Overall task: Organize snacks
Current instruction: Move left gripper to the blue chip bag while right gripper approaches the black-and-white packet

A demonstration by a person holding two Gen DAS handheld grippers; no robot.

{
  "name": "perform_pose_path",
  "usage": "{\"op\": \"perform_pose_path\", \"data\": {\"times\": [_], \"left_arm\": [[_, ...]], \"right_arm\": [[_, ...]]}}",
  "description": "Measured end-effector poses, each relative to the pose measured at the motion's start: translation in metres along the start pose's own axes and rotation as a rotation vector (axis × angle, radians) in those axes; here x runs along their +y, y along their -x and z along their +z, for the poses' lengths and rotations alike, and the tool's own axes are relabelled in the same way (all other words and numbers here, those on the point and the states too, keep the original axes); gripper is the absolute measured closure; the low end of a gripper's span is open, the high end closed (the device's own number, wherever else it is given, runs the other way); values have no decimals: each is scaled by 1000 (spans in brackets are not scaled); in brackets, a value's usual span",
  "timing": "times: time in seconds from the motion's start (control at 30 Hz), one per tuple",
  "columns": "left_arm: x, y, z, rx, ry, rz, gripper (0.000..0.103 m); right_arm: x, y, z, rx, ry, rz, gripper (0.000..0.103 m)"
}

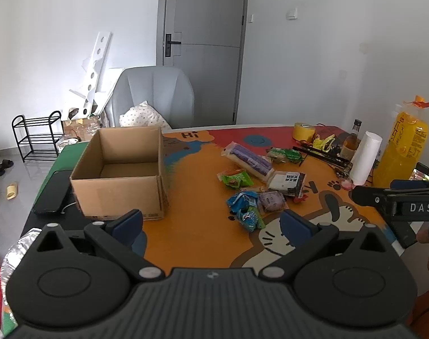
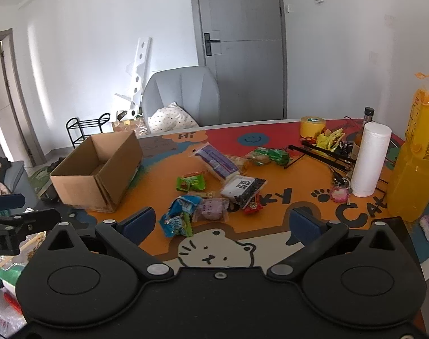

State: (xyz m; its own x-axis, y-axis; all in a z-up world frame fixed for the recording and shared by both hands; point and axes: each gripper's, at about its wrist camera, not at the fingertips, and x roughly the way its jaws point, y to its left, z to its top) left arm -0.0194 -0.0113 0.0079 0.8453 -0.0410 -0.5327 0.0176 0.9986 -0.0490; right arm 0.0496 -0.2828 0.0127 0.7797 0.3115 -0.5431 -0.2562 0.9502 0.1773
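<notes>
Above the table, both tongs hang spread; the cardboard box seems empty.

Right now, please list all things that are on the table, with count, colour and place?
cardboard box: 1, brown, open and empty, left side of table
snack packets: about eight, green, blue, purple, black-white, red, loose at centre
tape roll: 1, yellow, far right
paper roll: 1, white, upright, right
big bottle: 1, orange-yellow, right edge
small bottle: 1, dark cap, behind the paper roll
table mat: 1, orange with cat drawing
left tool: open, empty
right tool: open, empty
</notes>
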Motion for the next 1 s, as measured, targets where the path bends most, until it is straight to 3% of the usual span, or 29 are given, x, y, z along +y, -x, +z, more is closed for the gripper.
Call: {"op": "perform_pose_path", "data": {"times": [0.37,0.67,0.83,1.0], "left_arm": [[-4,-35,0,-7,39,-56,0],[3,-69,-1,5,99,-81,3],[0,-89,-6,38,100,-87,7],[1,-114,-11,77,112,-95,17]], "right_arm": [[-33,-30,-3,15,-86,-7,0],[-46,-59,-7,46,-70,-11,0],[-50,-82,-16,81,-65,17,0],[-54,-103,-22,91,-85,46,0]]}}
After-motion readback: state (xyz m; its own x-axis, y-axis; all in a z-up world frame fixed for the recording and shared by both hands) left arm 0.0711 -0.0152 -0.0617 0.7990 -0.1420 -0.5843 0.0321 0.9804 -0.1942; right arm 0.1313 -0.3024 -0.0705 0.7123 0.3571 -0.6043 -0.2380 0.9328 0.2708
